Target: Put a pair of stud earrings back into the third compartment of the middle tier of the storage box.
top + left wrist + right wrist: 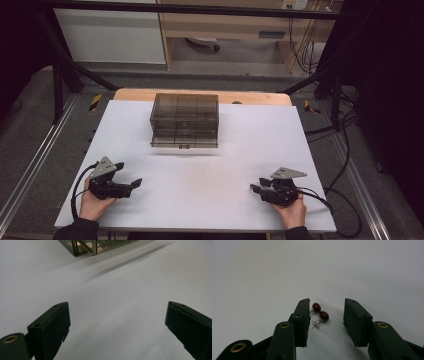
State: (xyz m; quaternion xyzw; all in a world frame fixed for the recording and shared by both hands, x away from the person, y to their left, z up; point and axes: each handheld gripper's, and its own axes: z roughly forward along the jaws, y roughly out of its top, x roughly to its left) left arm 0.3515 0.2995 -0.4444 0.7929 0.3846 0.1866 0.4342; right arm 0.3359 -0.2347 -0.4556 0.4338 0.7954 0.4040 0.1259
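Counted on the table [200, 200] were one smoky transparent drawer box [184, 120], two dark red bead earrings [320, 312] with silver posts, and two hand-held grippers, left gripper [131, 184] and right gripper [257, 186].

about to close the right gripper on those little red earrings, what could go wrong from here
1. The two red earrings lie off-centre between the open right gripper fingers, right against one finger, so closing may nudge them aside or catch just one.
2. They are tiny with thin metal posts, which a flat pinch could bend.
3. The smoky drawer box sits far across the white table, so a weakly held earring might drop on the way.
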